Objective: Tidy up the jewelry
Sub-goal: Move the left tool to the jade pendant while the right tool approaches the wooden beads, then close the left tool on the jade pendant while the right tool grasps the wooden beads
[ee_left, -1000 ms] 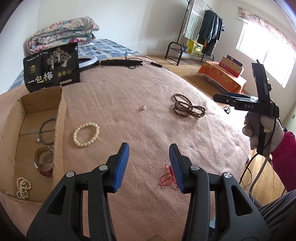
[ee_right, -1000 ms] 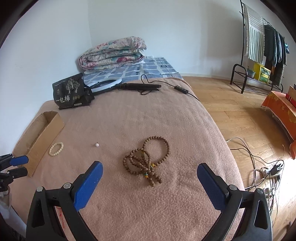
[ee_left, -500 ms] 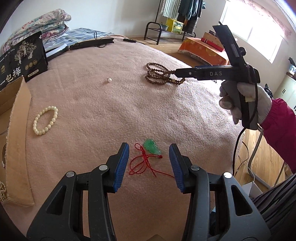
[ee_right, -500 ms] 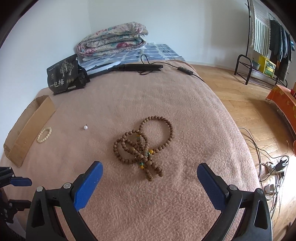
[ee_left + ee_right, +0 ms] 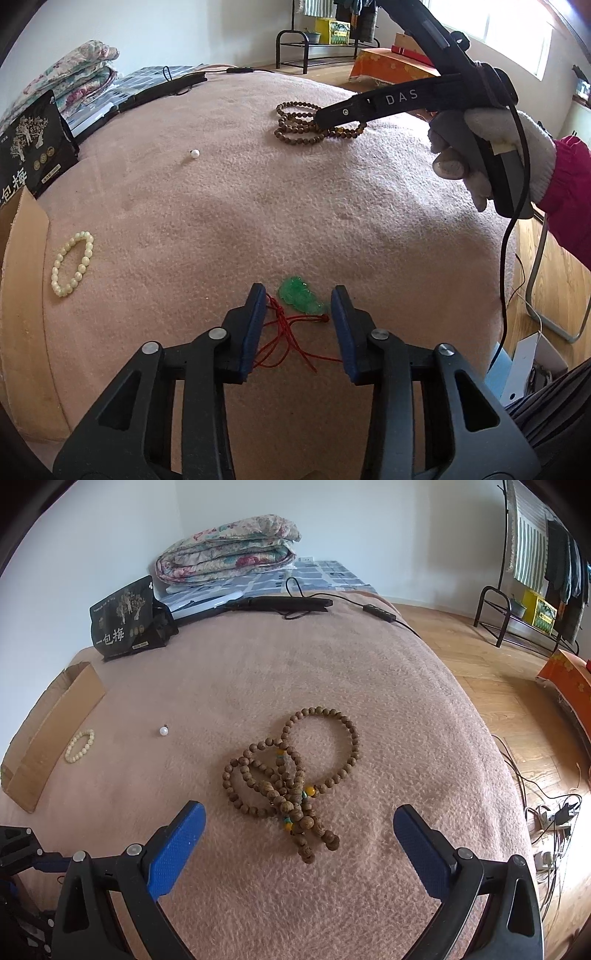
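Observation:
A green pendant (image 5: 300,295) on a red cord (image 5: 284,338) lies on the pink blanket (image 5: 295,206), between the tips of my open left gripper (image 5: 298,299), which is empty. A brown wooden bead necklace (image 5: 291,771) lies coiled just ahead of my wide-open, empty right gripper (image 5: 299,821); it also shows in the left wrist view (image 5: 306,123), partly behind the right gripper's arm. A cream bead bracelet (image 5: 72,264) and a single pearl (image 5: 194,154) lie further left. A cardboard box (image 5: 51,727) stands at the blanket's left edge.
A black snack bag (image 5: 123,618), a folded quilt (image 5: 229,550) and a black cabled device (image 5: 280,603) sit at the far end. The blanket's right edge drops to a wooden floor (image 5: 517,701) with cables and a clothes rack (image 5: 535,561).
My left gripper has swung right and lowered, so the green pendant now sits between its tips. My right gripper has moved closer to the brown necklace. Both stay open.

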### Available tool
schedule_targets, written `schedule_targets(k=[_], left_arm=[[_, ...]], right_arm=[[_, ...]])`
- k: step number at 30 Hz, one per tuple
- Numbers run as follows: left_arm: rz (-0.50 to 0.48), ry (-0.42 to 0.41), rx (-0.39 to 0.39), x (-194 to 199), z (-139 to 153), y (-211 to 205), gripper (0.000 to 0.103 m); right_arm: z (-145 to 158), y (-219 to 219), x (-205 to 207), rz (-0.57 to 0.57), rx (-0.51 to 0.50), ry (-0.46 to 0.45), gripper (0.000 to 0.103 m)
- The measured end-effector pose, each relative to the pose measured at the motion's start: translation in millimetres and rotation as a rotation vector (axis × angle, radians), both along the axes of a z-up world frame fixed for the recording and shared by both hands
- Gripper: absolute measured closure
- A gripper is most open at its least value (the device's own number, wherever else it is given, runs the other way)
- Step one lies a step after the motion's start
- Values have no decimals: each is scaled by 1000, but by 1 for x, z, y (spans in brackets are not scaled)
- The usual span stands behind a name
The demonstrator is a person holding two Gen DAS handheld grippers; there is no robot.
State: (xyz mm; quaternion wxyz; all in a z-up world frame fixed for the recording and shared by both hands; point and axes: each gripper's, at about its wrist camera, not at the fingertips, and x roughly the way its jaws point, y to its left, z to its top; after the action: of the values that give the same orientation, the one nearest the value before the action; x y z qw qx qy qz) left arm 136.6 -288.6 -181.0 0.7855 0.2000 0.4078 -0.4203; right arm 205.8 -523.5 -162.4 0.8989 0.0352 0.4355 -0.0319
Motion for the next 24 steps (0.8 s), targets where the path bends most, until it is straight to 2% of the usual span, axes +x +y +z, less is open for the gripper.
schedule_targets(k=[5,8,14,15,16,18,23,24], left_arm=[[-37,-40,10,-3,-4,-2,70],[-43,-40,9,-2,-7,-3,76],[-34,-19,-21,2,-7,0,77],[-29,-15,-25,3,-7,1,79],[-21,-14,-27,4,-6,2,90],[-4,4,-42,8,-5,5,91],[14,18,-47,11,-6,7,91],[12,15,-45,11,-6,6,91]], right_arm=[[-4,6,8,20,-12,14,0],[-7,8,13,21,-22,20,0],[-16,14,20,26,-30,40,3],[-18,16,22,28,-34,46,5],[-21,17,24,26,-38,54,8],[-26,18,27,21,-43,72,15],[-30,18,29,14,-56,79,23],[-30,19,29,20,-58,79,28]])
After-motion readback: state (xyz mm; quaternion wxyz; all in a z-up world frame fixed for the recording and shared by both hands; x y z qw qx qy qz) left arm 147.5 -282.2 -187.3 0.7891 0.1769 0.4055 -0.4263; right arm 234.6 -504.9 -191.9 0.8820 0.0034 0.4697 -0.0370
